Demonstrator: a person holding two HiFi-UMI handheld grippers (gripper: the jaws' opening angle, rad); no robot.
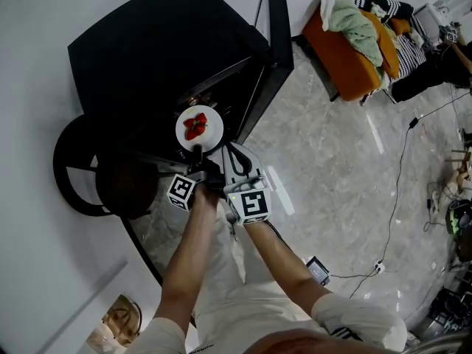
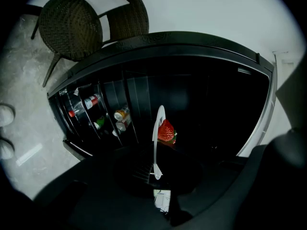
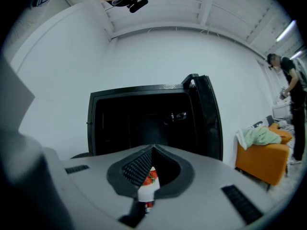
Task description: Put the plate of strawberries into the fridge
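The left gripper (image 1: pixel 198 152) clamps the rim of one white plate (image 1: pixel 210 130) of strawberries (image 1: pixel 195 126) at the open fridge (image 1: pixel 147 50) mouth, unobstructed, with the right gripper (image 1: pixel 233 153) closed empty alongside, one wicker chair (image 1: pixel 110 179) beside the fridge and one orange sofa (image 1: pixel 343 54) well apart.

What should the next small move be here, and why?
Probably ease the left gripper forward, keeping the plate level, into the fridge. Its jaws are shut on the plate's near rim, the strawberries lie loose on it, and the door stands open with the plate just at the opening.
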